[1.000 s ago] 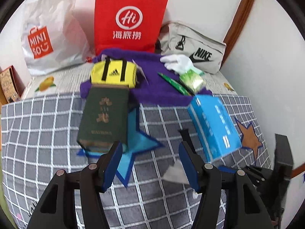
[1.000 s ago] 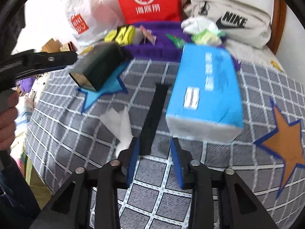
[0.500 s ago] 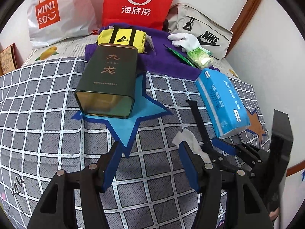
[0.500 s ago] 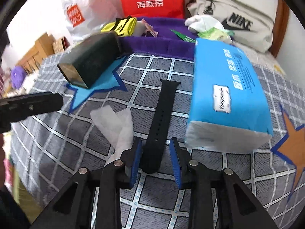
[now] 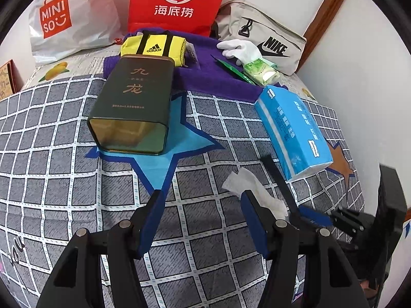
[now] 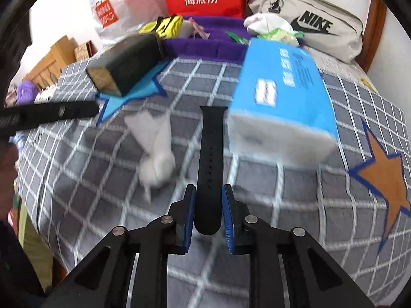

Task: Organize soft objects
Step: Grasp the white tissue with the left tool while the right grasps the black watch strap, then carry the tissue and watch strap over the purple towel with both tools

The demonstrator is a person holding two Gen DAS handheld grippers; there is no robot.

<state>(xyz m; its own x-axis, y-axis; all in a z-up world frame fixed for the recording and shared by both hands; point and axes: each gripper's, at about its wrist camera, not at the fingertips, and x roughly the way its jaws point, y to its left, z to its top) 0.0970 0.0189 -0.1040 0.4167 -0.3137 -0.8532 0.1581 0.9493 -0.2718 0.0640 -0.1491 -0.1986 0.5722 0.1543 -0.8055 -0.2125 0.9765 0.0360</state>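
Two claws are in play, and only our right claw (image 6: 208, 214) matters now: its fingers sit on either side of the strap's (image 6: 209, 166) near end, nearly closed, though we cannot tell if they pinch it. Its long axis runs straight ahead toward the bed's far edge, between the tissue (image 6: 156, 148) and the blue pack (image 6: 282, 97). Our left claw (image 5: 200, 220) hovers spread apart and empty, beside it.
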